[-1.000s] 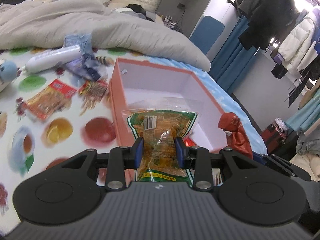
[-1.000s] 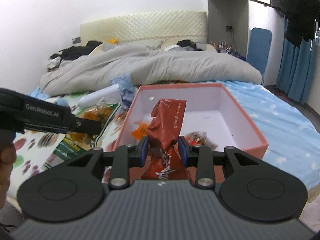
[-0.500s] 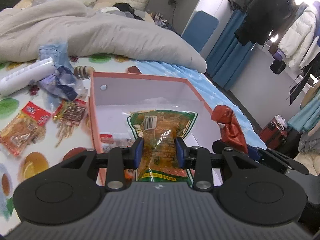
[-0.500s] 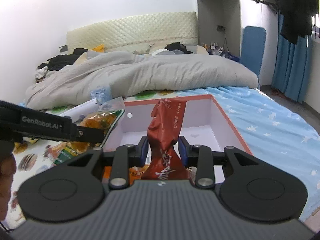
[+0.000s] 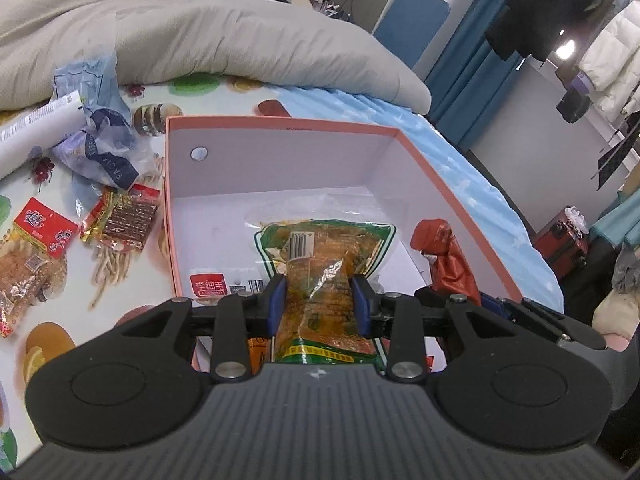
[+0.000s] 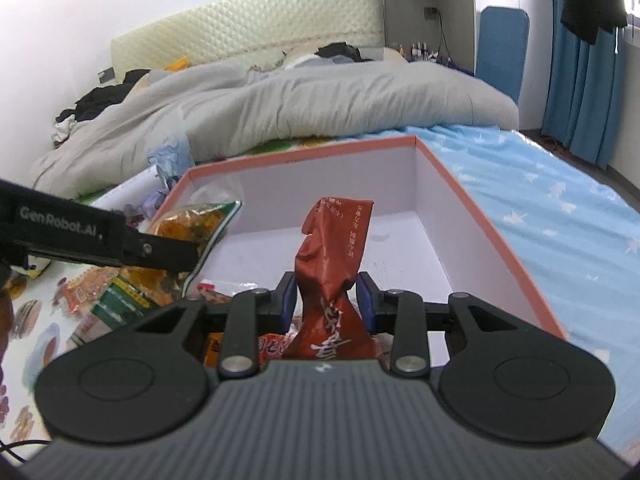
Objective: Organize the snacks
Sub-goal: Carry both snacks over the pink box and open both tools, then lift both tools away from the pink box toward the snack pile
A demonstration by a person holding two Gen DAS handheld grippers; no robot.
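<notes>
My left gripper is shut on a green-and-orange snack bag, held over the near part of the pink box. My right gripper is shut on a crumpled red snack packet, also above the box. The red packet shows at the right in the left wrist view, and the green bag with the left gripper's arm shows at the left in the right wrist view. A few small packets lie on the box floor near its front wall.
Loose snacks lie on the fruit-print sheet left of the box: a red-label packet, a stick-snack packet, a blue wrapper and a white tube. A grey duvet lies behind. The bed's edge runs along the right.
Both grippers have moved forward and down over the box with their packets still held. The box now fills more of both views, and the loose snacks have slid leftward.
</notes>
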